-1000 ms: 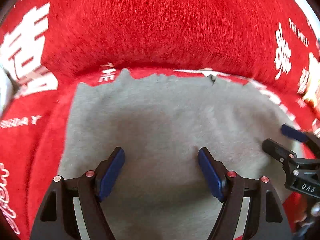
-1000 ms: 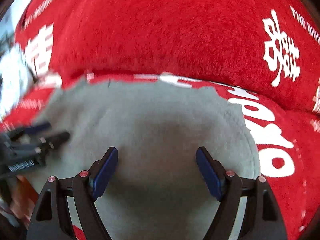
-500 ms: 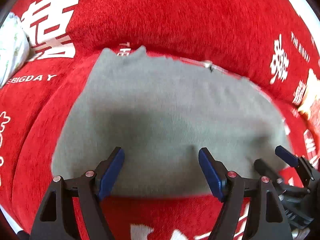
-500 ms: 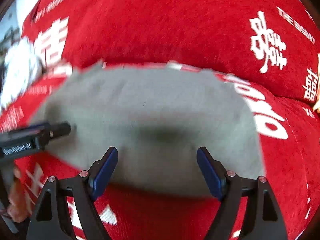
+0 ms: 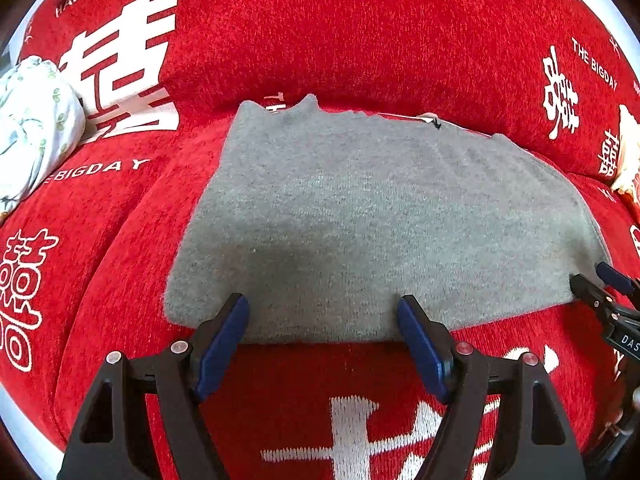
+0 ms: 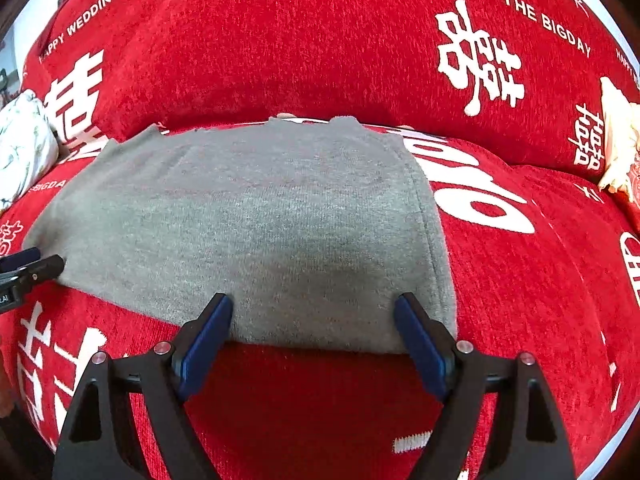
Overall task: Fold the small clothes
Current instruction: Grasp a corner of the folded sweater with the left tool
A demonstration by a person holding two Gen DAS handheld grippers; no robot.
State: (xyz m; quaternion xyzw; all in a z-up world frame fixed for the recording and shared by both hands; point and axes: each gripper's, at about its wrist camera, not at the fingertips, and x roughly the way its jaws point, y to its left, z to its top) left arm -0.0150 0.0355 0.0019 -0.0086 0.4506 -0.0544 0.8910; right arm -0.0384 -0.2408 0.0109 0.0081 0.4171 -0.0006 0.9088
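While the grey garment (image 5: 360,220) lies flat on the red sofa (image 5: 360,40), both grippers hover at its near edge. Left gripper (image 5: 323,312) fingers (image 5: 224,340) are spread, empty. Right gripper (image 6: 313,309) fingers (image 6: 208,336) likewise gape, holding nothing.

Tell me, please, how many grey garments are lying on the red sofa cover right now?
1. A single grey knitted garment lies flat on the seat of the red sofa cover, just ahead of both open grippers. Others could lie outside these views.

We see the folded garment (image 5: 372,224) flat on the sofa seat (image 5: 120,248), backrest (image 5: 360,32) at twelve o'clock, a cloth bundle (image 5: 32,128) at ten, both hand-held grippers at six.
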